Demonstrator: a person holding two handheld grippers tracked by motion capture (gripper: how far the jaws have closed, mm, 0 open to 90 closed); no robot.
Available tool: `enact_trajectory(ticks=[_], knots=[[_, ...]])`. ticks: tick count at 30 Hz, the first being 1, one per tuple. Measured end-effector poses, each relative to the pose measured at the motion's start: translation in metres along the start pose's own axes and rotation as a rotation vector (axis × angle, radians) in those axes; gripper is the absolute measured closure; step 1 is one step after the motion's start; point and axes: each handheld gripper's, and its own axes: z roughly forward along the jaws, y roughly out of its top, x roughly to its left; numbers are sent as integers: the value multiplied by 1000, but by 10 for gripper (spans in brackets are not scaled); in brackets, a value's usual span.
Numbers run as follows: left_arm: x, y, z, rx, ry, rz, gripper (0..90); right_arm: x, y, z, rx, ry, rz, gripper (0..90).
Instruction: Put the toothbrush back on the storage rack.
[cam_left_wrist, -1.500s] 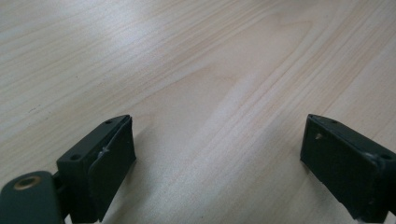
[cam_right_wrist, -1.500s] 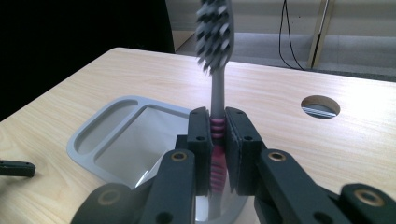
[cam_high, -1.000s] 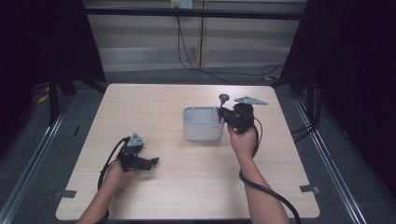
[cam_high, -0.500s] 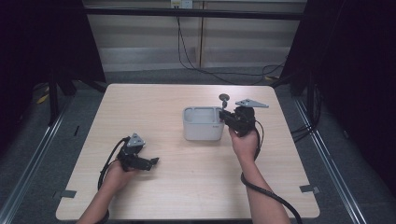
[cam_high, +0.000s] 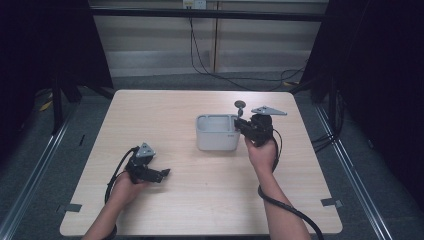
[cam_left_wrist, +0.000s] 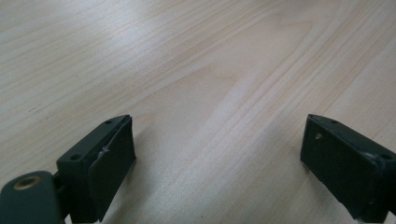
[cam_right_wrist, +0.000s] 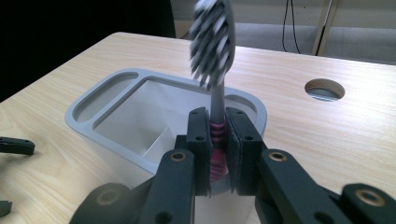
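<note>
High view: I have one grey holder (cam_high: 216, 133) mid-desk (cam_high: 160, 115), and my right gripper (cam_high: 243, 125) sits at its right edge with one toothbrush (cam_high: 240, 106) sticking up, head on top, probably so the handle can drop into a slot. My left gripper (cam_high: 159, 175) rests apart at the near left.

Left gripper view: both fingers (cam_left_wrist: 105, 161) stand wide apart over bare wood, holding nothing, likely parked.

Right gripper view: two fingers (cam_right_wrist: 200, 140) are clamped on the toothbrush's (cam_right_wrist: 212, 42) pink-ribbed neck, upright just beside the holder's (cam_right_wrist: 116, 84) rim. I count two compartments at least.
</note>
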Motion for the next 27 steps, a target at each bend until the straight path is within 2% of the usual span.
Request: enact_trajectory(ticks=[19, 27], knots=[[0, 0, 0, 0, 0, 0, 96, -4, 0, 1, -1, -10, -2, 808], [0, 0, 0, 0, 0, -1, 96, -7, 1, 2, -9, -28, 19, 736]])
